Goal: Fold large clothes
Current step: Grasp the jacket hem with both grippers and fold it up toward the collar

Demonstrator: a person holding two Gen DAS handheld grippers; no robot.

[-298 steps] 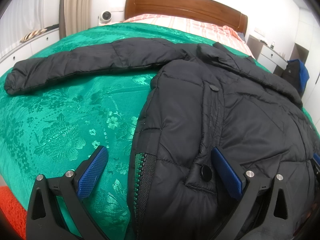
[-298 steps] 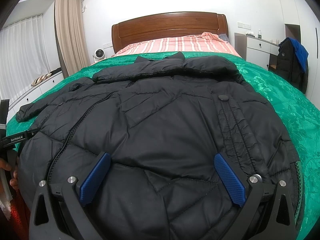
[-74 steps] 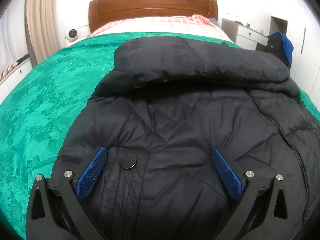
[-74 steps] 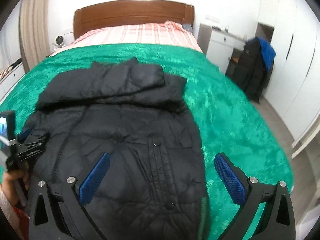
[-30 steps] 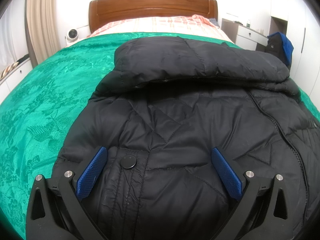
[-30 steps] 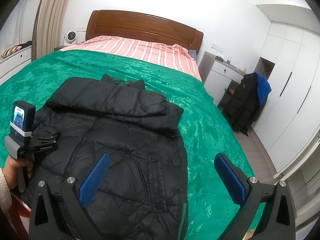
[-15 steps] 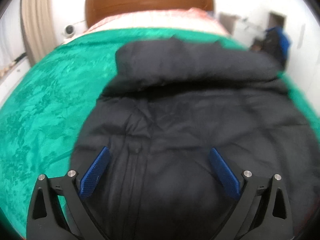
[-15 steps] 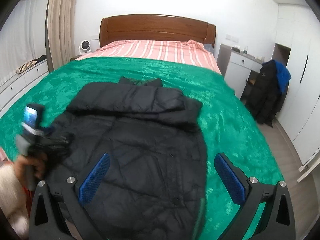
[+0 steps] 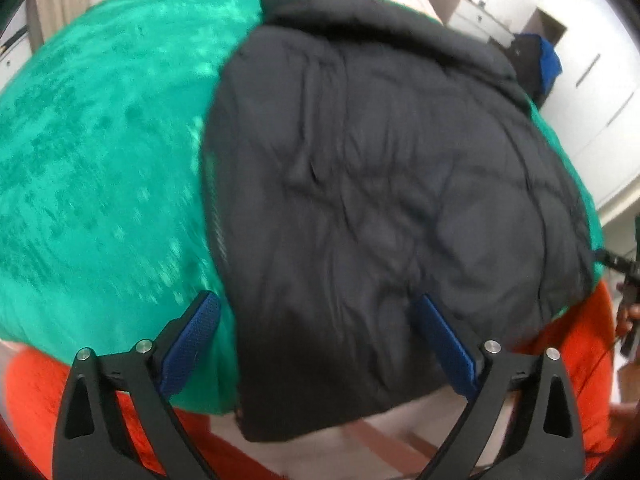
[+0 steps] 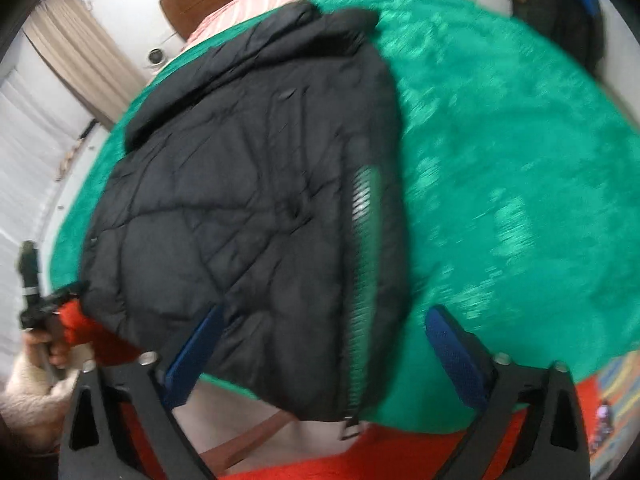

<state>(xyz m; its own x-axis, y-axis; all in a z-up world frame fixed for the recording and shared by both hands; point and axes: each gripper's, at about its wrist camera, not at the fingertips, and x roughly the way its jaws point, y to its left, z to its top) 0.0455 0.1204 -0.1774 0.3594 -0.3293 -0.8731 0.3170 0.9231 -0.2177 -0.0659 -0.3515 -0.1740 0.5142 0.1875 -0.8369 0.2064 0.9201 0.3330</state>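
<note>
The black quilted puffer jacket (image 9: 384, 184) lies on the green bedspread (image 9: 100, 152), its hem hanging just over the bed's foot edge and its collar end toward the headboard. It looks light, soft and springy, with a slick shell that will likely slide and puff back up, so a firm pinch at the two hem corners seems best. The bedspread is a shiny patterned weave; the zipper (image 10: 362, 248) runs along the jacket's edge nearest the bare bedspread. The left hand-held gripper (image 9: 316, 344) gapes over the hem, gripping nothing. The right hand-held gripper (image 10: 320, 344) is closing, hem corner between its jaws, pads not yet pressing.
</note>
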